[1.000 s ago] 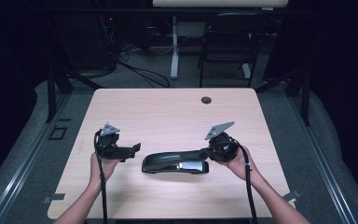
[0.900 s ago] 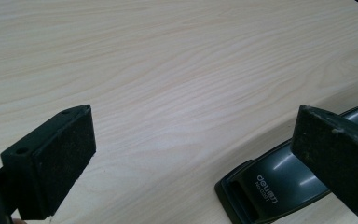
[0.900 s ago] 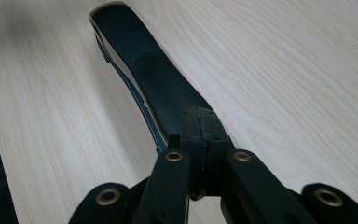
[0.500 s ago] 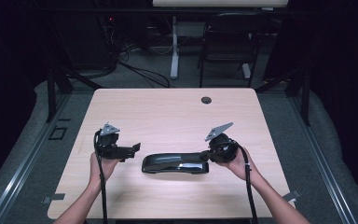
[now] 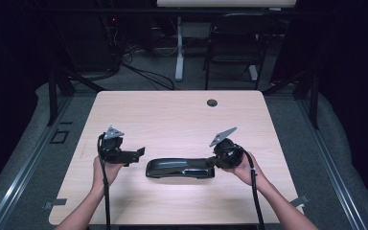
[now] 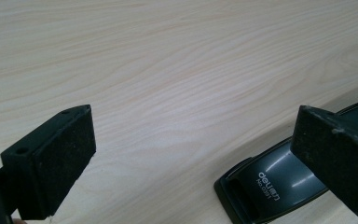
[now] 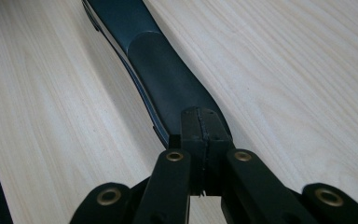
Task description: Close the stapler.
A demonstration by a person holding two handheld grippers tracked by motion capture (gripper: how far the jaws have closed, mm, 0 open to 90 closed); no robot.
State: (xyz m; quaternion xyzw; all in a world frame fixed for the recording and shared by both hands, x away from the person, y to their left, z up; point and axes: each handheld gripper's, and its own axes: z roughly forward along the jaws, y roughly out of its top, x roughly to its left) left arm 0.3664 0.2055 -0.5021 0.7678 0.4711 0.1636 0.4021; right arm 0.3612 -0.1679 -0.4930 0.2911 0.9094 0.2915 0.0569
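A long black stapler (image 5: pixel 179 167) lies flat across the near middle of the light wooden table (image 5: pixel 172 120). My left gripper (image 5: pixel 139 154) hovers just left of the stapler's left end, jaws wide open with bare table between them (image 6: pixel 191 154). That end of the stapler (image 6: pixel 265 182), with white lettering on it, lies beside the right-hand pad (image 6: pixel 340 158). My right gripper (image 5: pixel 213 163) is at the stapler's right end. Its pads are pressed together with nothing between them (image 7: pixel 203 123), and their tips rest over the end of the stapler's handle (image 7: pixel 163 74).
A small round cable hole (image 5: pixel 212 102) sits near the table's far edge. Beyond the table stand a dark chair (image 5: pixel 235 43) and a white desk leg (image 5: pixel 179 52), with cables on the floor. Wide bare tabletop lies behind the stapler.
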